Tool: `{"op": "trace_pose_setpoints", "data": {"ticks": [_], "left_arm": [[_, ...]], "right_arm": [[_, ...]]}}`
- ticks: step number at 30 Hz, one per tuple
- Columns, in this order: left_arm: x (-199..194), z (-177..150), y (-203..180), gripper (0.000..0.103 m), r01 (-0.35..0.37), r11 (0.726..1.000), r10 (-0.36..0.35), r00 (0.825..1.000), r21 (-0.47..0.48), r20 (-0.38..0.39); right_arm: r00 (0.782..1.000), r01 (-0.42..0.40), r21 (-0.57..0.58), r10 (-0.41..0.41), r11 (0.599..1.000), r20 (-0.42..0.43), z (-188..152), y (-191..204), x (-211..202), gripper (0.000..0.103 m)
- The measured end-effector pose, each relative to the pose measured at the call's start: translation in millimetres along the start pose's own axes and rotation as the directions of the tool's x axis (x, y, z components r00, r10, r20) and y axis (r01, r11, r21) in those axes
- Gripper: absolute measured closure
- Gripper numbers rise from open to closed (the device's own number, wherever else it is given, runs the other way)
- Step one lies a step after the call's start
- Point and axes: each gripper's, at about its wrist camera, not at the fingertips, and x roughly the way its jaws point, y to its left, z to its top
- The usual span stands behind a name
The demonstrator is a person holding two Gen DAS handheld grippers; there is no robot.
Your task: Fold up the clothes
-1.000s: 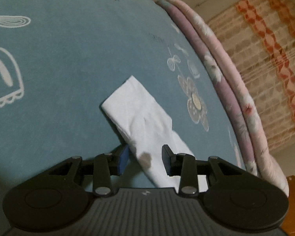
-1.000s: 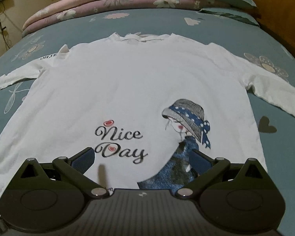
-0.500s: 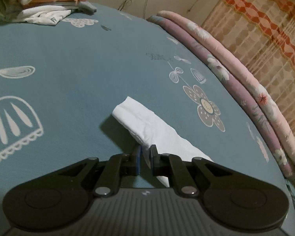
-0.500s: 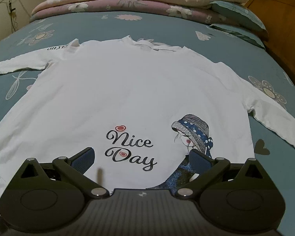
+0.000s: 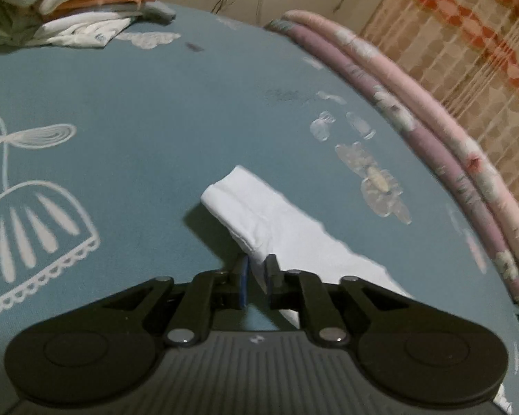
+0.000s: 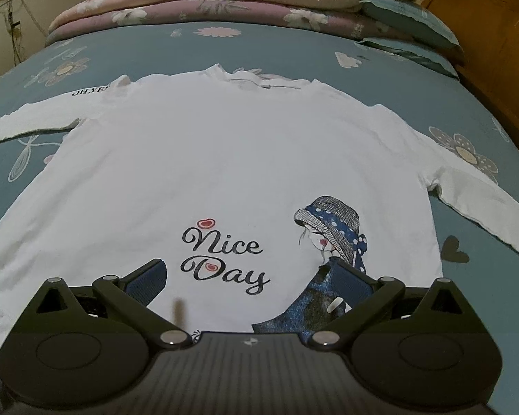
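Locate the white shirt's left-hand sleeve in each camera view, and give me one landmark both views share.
Left wrist: the sleeve runs from picture centre to lower right, its edge between the opening jaws of the left gripper.
Right wrist: the same sleeve lies at the left edge, stretching out from the shirt.
Shared landmark: the stacked pink and purple quilts along the bed's far edge.
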Motion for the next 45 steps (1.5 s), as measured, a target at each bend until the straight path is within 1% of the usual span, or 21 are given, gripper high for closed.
{"op": "trace_pose_setpoints", "data": {"ticks": [3,6,8,10,12,15,17,19,21,23,24,25,27,30,34,37,39,40,41,42,45], "left_arm": [[-10.6,3.7,8.1,0.093,-0.062,0.998,0.062,0.998,0.011,0.021],[-25.9,10.1,10.6,0.091,-0.055,0.998,0.054,0.998,0.042,0.021],[-37.0,12.6,-0.7,0.087,-0.026,0.994,0.025,1.0,0.109,0.012],[-45.9,12.0,-19.6,0.073,0.017,0.983,-0.017,1.0,0.184,-0.005],[-50.3,5.5,-48.9,0.068,0.075,0.959,-0.066,0.997,0.273,-0.04],[-50.7,-12.9,-103.8,0.064,0.182,0.899,-0.142,0.982,0.399,-0.127],[-47.8,-29.5,-143.9,0.063,0.264,0.846,-0.191,0.961,0.464,-0.198],[-40.1,-49.3,-183.5,0.063,0.36,0.798,-0.247,0.927,0.483,-0.282],[-26.7,-69.9,-218.6,0.063,0.478,0.761,-0.317,0.864,0.438,-0.392],[-10.5,-86.9,-243.7,0.062,0.561,0.741,-0.367,0.799,0.37,-0.476],[-1.9,-95.3,-255.2,0.062,0.58,0.736,-0.377,0.78,0.349,-0.5],[7.0,-102.9,-265.5,0.062,0.583,0.736,-0.375,0.774,0.344,-0.51],[26.6,-112.0,-277.4,0.063,0.574,0.748,-0.362,0.774,0.334,-0.519],[58.5,-118.0,-280.8,0.063,0.538,0.789,-0.334,0.782,0.298,-0.527],[84.3,-110.0,-278.8,0.06,0.492,0.832,-0.344,0.82,0.257,-0.457],[92.3,-96.0,-282.5,0.061,0.421,0.86,-0.3,0.875,0.29,-0.38],[90.4,-90.7,-286.2,0.062,0.39,0.866,-0.271,0.893,0.314,-0.359],[84.3,-90.9,-287.8,0.062,0.391,0.856,-0.269,0.895,0.337,-0.355],[77.3,-91.9,-288.4,0.062,0.405,0.841,-0.277,0.892,0.36,-0.357],[69.0,-94.1,-288.7,0.062,0.434,0.822,-0.3,0.88,0.368,-0.368],[45.9,-103.6,-288.8,0.058,0.54,0.762,-0.38,0.82,0.357,-0.427]], "right_arm": [[1.0,-0.006,-0.007,0.006,1.0,0.005,-0.5,0.1,-2.4,0.0],[1.0,-0.011,-0.002,0.011,1.0,0.016,-0.3,-1.8,-6.1,0.0],[0.999,-0.019,0.007,0.019,1.0,0.028,0.4,-3.5,-8.9,0.0],[0.999,-0.022,0.021,0.022,1.0,0.038,0.9,-4.4,-10.4,0.0],[0.999,-0.027,0.029,0.026,0.999,0.044,1.0,-4.5,-11.7,0.0],[0.998,-0.034,0.035,0.032,0.999,0.054,0.5,-5.1,-15.0,0.0],[0.998,-0.033,0.041,0.031,0.999,0.058,0.0,-7.2,-15.9,0.0],[0.998,-0.035,0.051,0.031,0.998,0.062,-0.9,-10.4,-16.3,0.0],[0.997,-0.041,0.067,0.037,0.997,0.064,-2.5,-15.6,-15.4,0.0],[0.997,-0.046,0.081,0.041,0.996,0.063,-4.4,-20.5,-13.8,0.0],[0.997,-0.047,0.087,0.041,0.995,0.064,-5.2,-23.4,-12.9,0.0],[0.997,-0.047,0.093,0.041,0.995,0.065,-6.0,-26.3,-11.9,0.0],[0.997,-0.048,0.105,0.041,0.993,0.066,-7.6,-32.1,-9.9,0.0],[0.997,-0.052,0.121,0.044,0.991,0.066,-9.0,-39.8,-6.1,0.0],[0.997,-0.059,0.14,0.05,0.988,0.065,-10.5,-48.7,-0.6,0.0],[0.997,-0.055,0.152,0.047,0.987,0.058,-12.1,-53.4,5.1,0.0],[0.998,-0.053,0.164,0.045,0.985,0.053,-13.2,-55.4,8.1,0.0],[0.998,-0.055,0.17,0.047,0.984,0.053,-13.9,-56.3,8.3,0.0],[0.997,-0.059,0.172,0.05,0.983,0.054,-14.4,-57.1,8.0,0.0],[0.997,-0.06,0.173,0.051,0.983,0.056,-14.6,-57.3,7.4,0.0],[0.997,-0.063,0.175,0.054,0.983,0.059,-14.5,-56.8,7.8,0.0]]}}
